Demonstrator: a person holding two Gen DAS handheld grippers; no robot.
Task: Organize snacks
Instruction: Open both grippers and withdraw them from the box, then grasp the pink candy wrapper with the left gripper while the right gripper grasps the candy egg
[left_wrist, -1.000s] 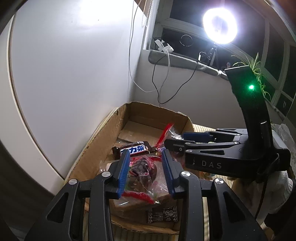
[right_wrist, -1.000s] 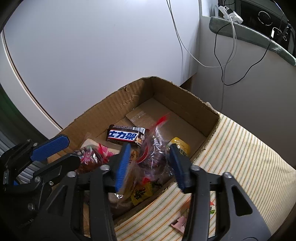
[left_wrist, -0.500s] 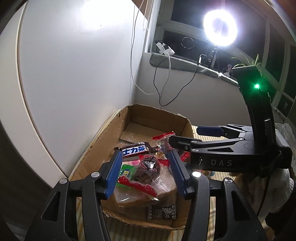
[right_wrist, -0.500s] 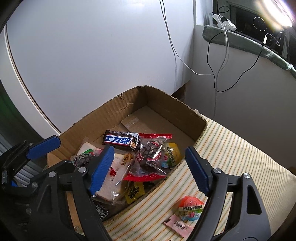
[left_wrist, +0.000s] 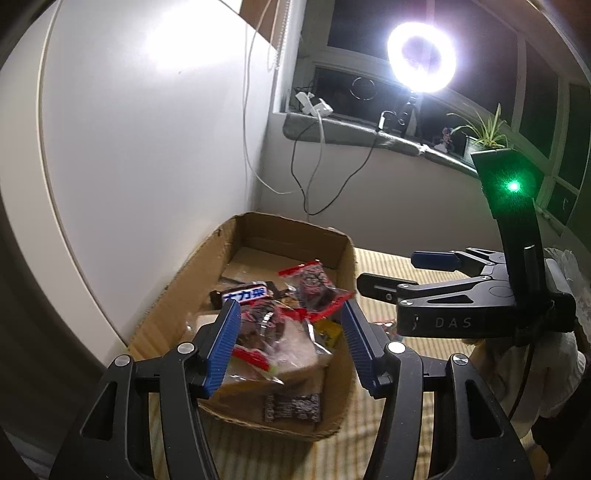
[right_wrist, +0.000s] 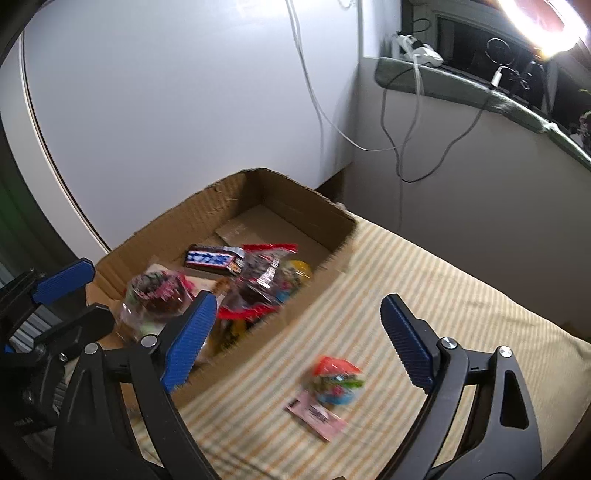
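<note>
Snacks fill the cardboard box (right_wrist: 295, 206): a chocolate bar (right_wrist: 212, 259) and red-edged packets (left_wrist: 314, 291). 2 more snacks (right_wrist: 330, 387) lie on the striped cloth (right_wrist: 443, 295) beside it. The left gripper (left_wrist: 291, 343) and right gripper (right_wrist: 295, 332) both have jaws apart, holding nothing.

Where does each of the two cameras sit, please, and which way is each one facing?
Left wrist: rides the left gripper, looking along its open fingers into the cardboard box of snacks; the right gripper crosses at right.
Right wrist: rides the right gripper, looking along its open fingers at the striped cloth and the box's corner; the left gripper shows at left.
Shared: the box, the blue-labelled chocolate bar and the windowsill cables.
</note>
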